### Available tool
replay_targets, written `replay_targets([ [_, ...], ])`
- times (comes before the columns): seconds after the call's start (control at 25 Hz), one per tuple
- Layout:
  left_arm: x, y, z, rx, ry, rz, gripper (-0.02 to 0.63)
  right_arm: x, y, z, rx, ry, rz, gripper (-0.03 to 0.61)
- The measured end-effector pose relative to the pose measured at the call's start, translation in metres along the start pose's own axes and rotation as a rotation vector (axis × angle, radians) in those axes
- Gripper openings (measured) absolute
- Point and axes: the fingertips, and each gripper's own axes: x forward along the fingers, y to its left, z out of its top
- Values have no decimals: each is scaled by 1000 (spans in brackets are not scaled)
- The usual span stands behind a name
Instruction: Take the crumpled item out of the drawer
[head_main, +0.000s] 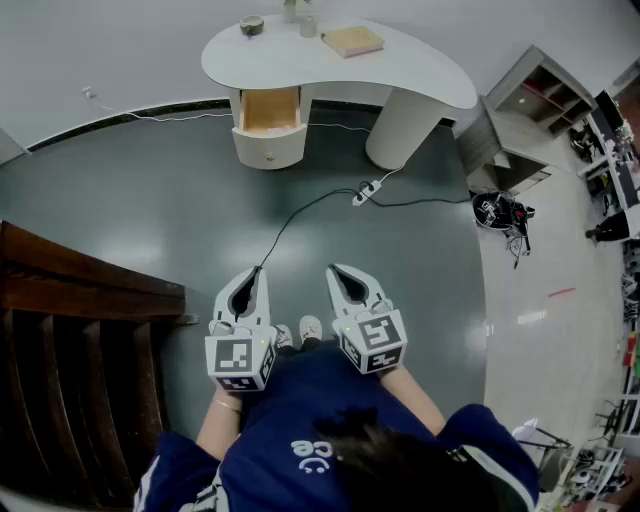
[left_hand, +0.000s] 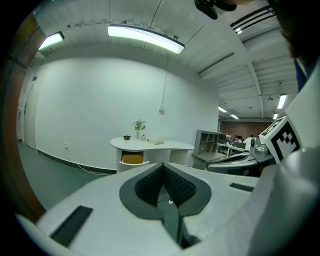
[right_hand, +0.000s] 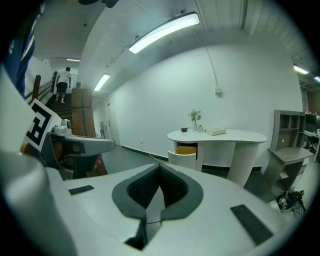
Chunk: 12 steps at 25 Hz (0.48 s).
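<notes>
Both grippers are empty right now. The left gripper (head_main: 256, 275) has its jaws pressed together with nothing between them, and it's the same deal for the right gripper (head_main: 338, 272). Both are well apart from the drawer (head_main: 270, 128), which hangs open under the white tabletop (head_main: 420, 75).

The crumpled item should be in that drawer. In the head view I only get a tan inside and can't pick out any object. The left gripper view shows a yellowish lump (left_hand: 132, 159) filling the drawer's opening, and the right gripper view shows the same. It's probably the item, but it's too small to be sure.

My guess on handling: crumpled means light and soft, paper or cloth maybe. It'll squash rather than slip. I'd pinch a raised fold near the top of the drawer and lift it over the drawer front.

Only the head view shows the power strip (head_main: 367, 190) on the floor in front of the drawer. The gripper views show the little plant (left_hand: 139, 125) upright above the drawer, where the head view barely catches it.
</notes>
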Motion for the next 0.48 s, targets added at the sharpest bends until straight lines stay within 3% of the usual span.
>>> replay_targets([
  [0.48,1,30,-5,9,4,-34,5,16,14,1,33,-49,-51,8],
])
